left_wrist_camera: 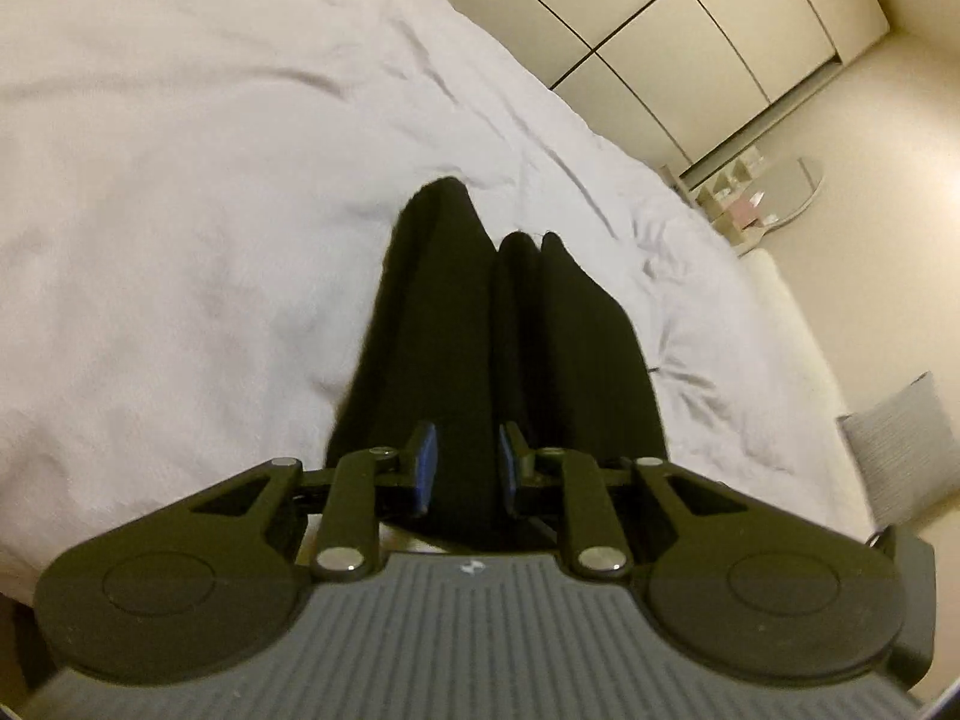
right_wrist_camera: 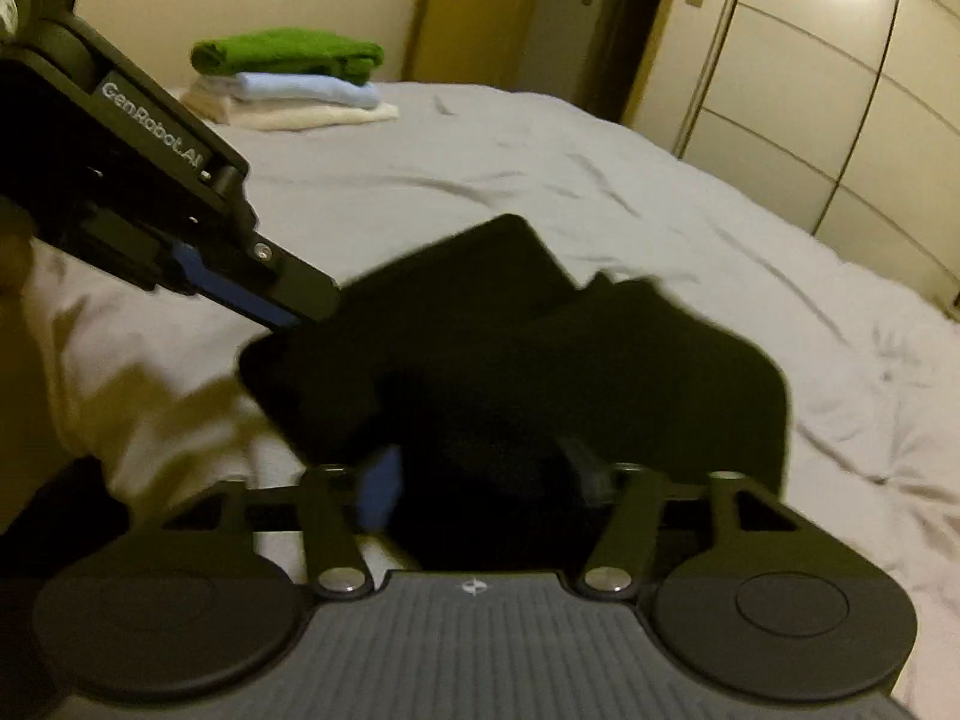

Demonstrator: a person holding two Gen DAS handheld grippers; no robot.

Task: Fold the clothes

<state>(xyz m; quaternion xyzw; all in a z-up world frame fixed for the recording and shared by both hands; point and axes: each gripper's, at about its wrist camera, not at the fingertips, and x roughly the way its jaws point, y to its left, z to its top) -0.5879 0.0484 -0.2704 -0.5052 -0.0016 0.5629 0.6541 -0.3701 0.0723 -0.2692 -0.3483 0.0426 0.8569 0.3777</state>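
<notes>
Black garment (left_wrist_camera: 480,330), held above the white bed sheet (left_wrist_camera: 180,210), one edge pinched between the blue pads of the left tool (left_wrist_camera: 465,468) and another gathered part clamped in the right tool (right_wrist_camera: 480,480), folds hanging forward from both. Left tool (right_wrist_camera: 264,294) seen from the right wrist gripping the garment's (right_wrist_camera: 510,360) upper left corner. Folded stack at the far end of the bed (right_wrist_camera: 600,192): green towel (right_wrist_camera: 288,54) on top, light blue item (right_wrist_camera: 306,89) below, cream item (right_wrist_camera: 312,115) at the bottom; wardrobe doors (left_wrist_camera: 648,18) beyond.

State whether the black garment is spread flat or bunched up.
Bunched up. The black garment hangs in thick vertical folds between both grippers, left gripper and right gripper, above the bed sheet.
</notes>
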